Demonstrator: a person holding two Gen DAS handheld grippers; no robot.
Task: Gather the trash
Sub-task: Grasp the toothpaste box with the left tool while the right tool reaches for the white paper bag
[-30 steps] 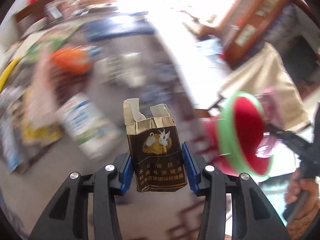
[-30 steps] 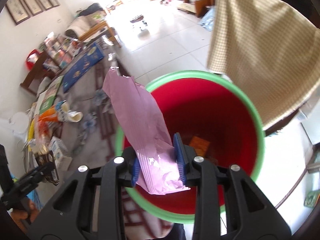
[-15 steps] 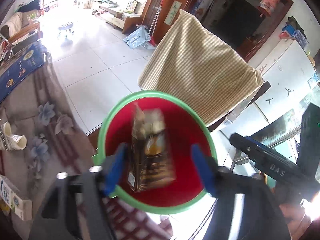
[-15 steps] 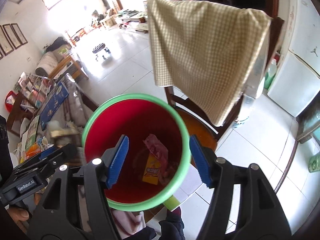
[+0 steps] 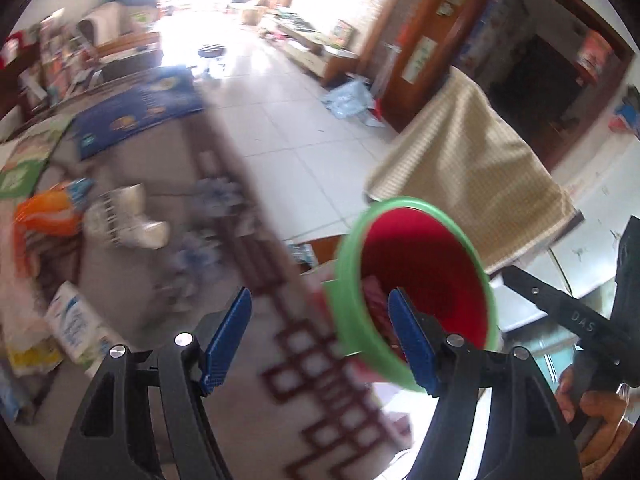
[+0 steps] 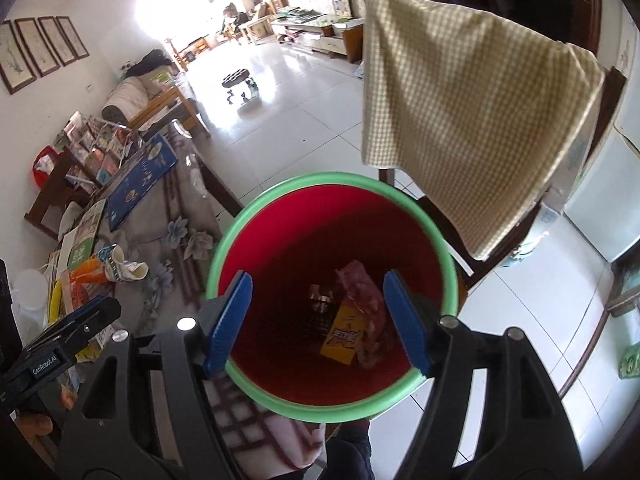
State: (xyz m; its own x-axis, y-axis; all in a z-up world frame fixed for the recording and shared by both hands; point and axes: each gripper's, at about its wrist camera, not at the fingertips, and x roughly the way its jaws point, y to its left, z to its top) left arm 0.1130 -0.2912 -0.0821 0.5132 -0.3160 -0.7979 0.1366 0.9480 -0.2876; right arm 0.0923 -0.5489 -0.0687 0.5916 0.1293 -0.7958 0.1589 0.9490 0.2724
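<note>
- We see the right tongs (image 6: pixel 318 318) directly above the red bin (image 6: pixel 280 394) with the green rim; their jaws have just been opening and stand apart with nothing between them.
- In the bin lie a pink wrapper (image 6: pixel 362 300), a yellow packet (image 6: pixel 342 336) and a dark carton (image 6: pixel 320 300).
- Our left tongs (image 5: pixel 320 338) also gape empty over the counter (image 5: pixel 168 360); the bin (image 5: pixel 348 280) sits at three o'clock of them.
- More trash lies at nine o'clock: a white carton (image 5: pixel 76 326) and an orange bag (image 5: pixel 44 212).
- A checked cloth (image 6: pixel 472 120) drapes a chair beyond the bin.
</note>
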